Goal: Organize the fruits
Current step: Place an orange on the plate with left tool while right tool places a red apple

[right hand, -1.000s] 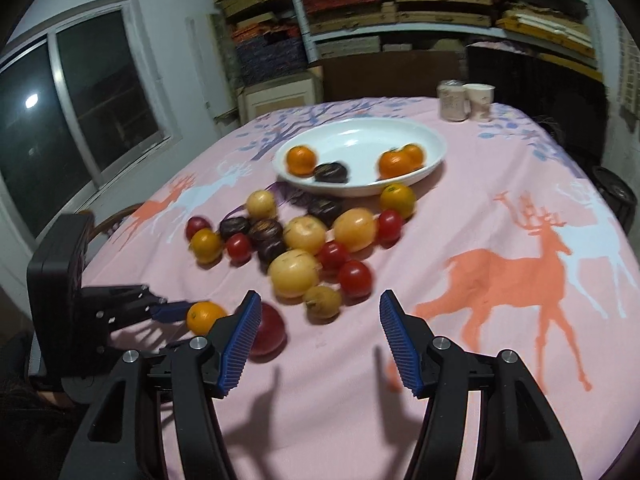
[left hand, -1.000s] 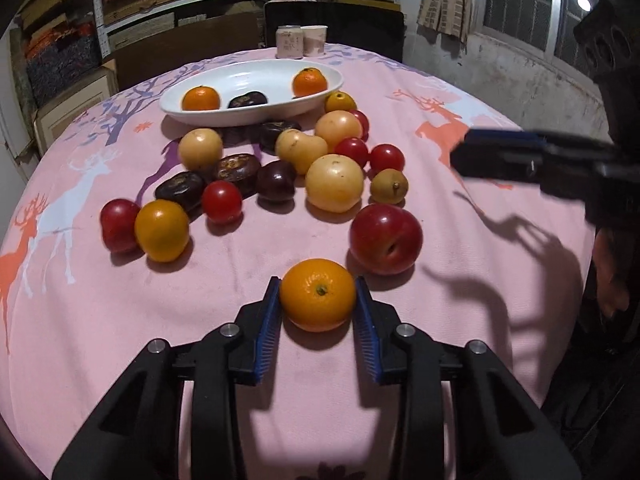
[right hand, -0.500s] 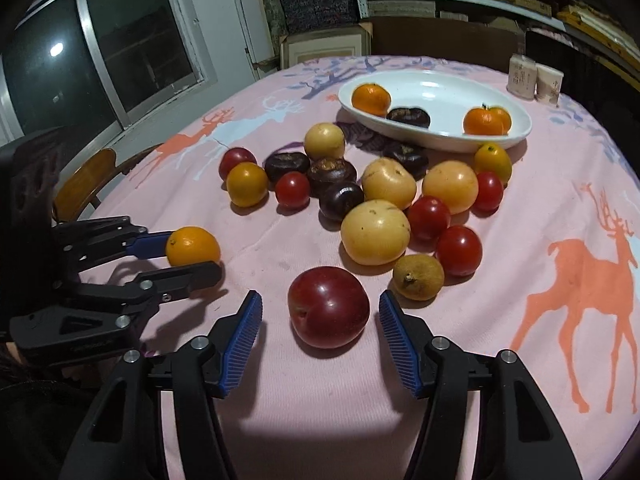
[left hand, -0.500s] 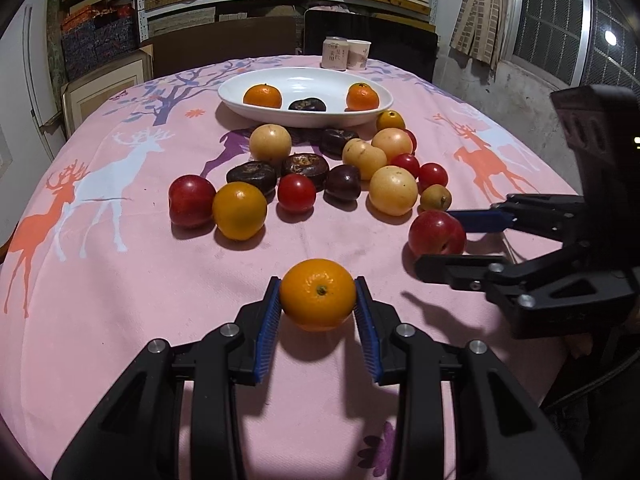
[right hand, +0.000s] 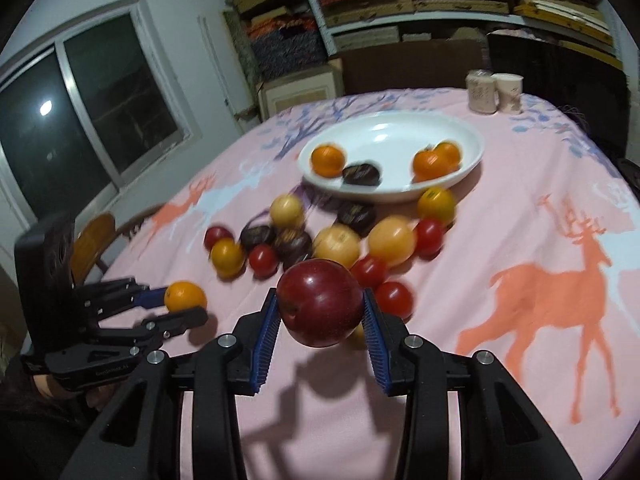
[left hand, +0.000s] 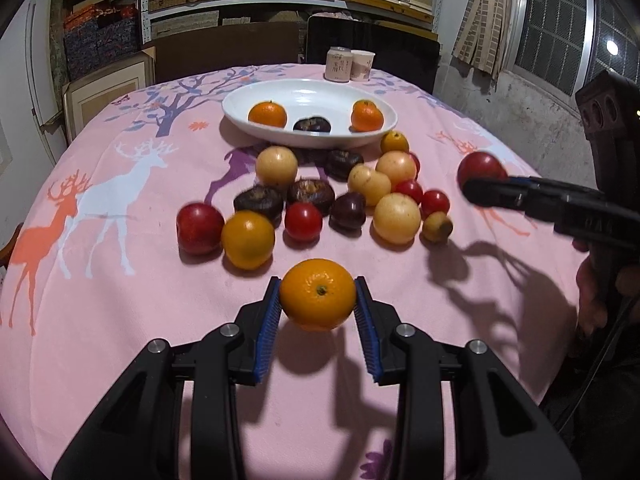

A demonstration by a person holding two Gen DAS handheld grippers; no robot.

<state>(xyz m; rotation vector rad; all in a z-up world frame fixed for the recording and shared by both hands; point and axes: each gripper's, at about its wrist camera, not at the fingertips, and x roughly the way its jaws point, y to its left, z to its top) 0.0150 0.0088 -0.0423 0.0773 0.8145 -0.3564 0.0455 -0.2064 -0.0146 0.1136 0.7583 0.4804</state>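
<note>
loose fruits (right hand: 340, 240) motion-blurred, small yellow fruit (right hand: 357, 336) mostly hidden behind red apple (right hand: 320, 304)

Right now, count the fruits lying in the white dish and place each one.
4. In the white dish: left orange near the left rim, dark fruit beside it, front orange and rear orange together at the right. Blur may hide another.

We are seeing an orange (left hand: 317, 294) and a red apple (right hand: 320, 303) lifted; loose fruit (left hand: 396, 218) is lying mid-table before the white dish (left hand: 308, 140).
</note>
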